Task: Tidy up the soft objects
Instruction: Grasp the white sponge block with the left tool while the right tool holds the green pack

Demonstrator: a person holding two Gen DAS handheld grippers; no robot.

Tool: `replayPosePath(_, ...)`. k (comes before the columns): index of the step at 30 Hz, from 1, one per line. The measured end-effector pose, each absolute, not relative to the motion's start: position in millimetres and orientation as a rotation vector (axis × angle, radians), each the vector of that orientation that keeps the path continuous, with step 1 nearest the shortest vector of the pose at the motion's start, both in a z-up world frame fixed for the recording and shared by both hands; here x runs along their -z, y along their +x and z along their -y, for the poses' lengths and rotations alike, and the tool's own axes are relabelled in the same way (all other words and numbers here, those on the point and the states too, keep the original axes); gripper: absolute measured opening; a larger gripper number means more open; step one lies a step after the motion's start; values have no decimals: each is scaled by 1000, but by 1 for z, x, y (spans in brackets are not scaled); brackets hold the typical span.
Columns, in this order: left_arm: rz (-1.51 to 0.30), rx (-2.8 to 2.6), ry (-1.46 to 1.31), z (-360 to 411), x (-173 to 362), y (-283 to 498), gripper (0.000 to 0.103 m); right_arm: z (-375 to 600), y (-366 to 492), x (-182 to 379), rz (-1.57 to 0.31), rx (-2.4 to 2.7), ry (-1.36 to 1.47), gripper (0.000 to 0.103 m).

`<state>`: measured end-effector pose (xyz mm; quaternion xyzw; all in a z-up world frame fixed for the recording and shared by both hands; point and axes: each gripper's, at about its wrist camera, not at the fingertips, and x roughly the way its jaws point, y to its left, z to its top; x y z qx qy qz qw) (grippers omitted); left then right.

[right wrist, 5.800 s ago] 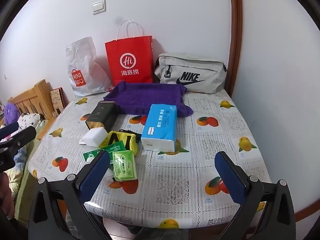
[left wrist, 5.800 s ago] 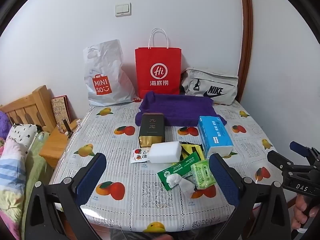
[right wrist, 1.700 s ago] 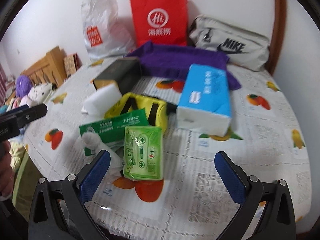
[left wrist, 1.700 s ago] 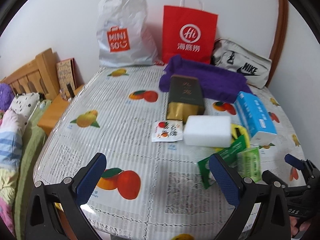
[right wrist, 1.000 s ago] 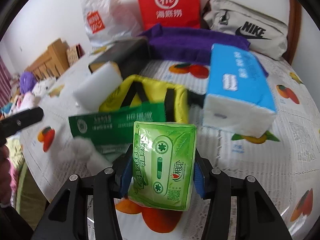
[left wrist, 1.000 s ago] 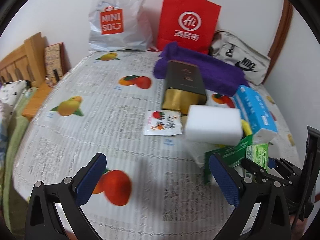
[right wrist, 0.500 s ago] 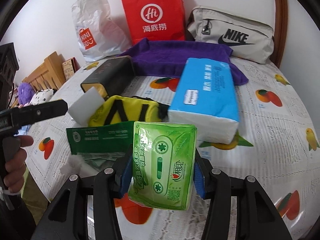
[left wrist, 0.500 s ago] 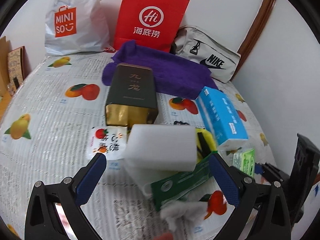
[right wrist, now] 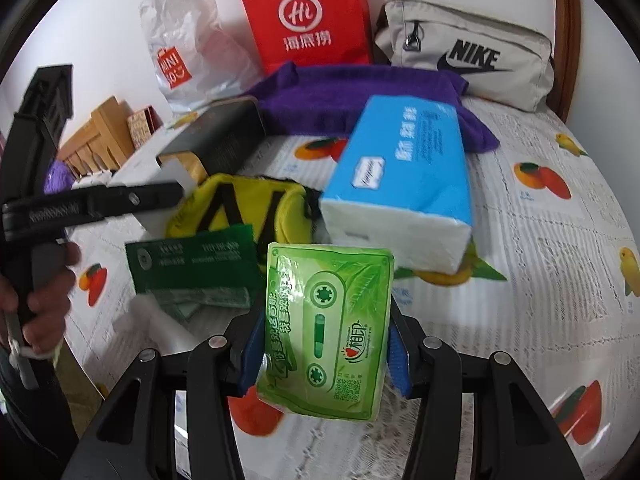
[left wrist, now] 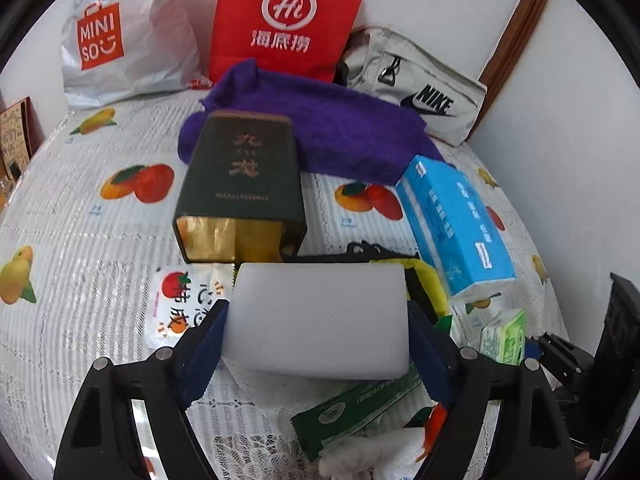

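Grippers: one on the sponge, one on the tissue pack

Left gripper (left wrist: 316, 344) has the white sponge block (left wrist: 318, 320) between its blue pads; jaws are closing on it, and both pads look to be at the block's ends (contact on the right pad is hard to confirm). Sponge sits just in front of the dark green-and-gold box (left wrist: 240, 188), partly over the yellow pouch (left wrist: 426, 284) and beside the tomato-print sachet (left wrist: 180, 304).

Right gripper (right wrist: 326, 350) is partly closed and clamped on the green tissue pack (right wrist: 326, 328), pads pressing both long sides. Pack is upright in the jaws, above the surface (right wrist: 540, 280), in front of the blue tissue box (right wrist: 400, 184).

Other soft items on the surface:
- purple towel (left wrist: 340, 132), at the back, behind the box
- green flat packet (right wrist: 192, 256), in front of the yellow pouch
- white crumpled wad (left wrist: 368, 456), near edge, below the green packet

Back row against the wall: white MINISO bag (left wrist: 120, 40), red paper bag (left wrist: 288, 20), grey Nike pouch (left wrist: 420, 88).

Right view also shows a hand (right wrist: 40, 304) gripping the left gripper's handle.
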<state>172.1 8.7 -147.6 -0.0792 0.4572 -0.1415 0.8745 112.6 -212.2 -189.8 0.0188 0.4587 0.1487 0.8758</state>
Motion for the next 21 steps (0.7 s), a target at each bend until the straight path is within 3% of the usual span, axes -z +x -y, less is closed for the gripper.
replayPosePath(10, -932, 157, -117, -36, 128, 164, 82, 232, 119, 204, -1047, -249, 30, 51)
replayPosePath(21, -932, 87, -130, -59, 110, 183, 82, 228, 136, 148, -950, -327, 43, 51)
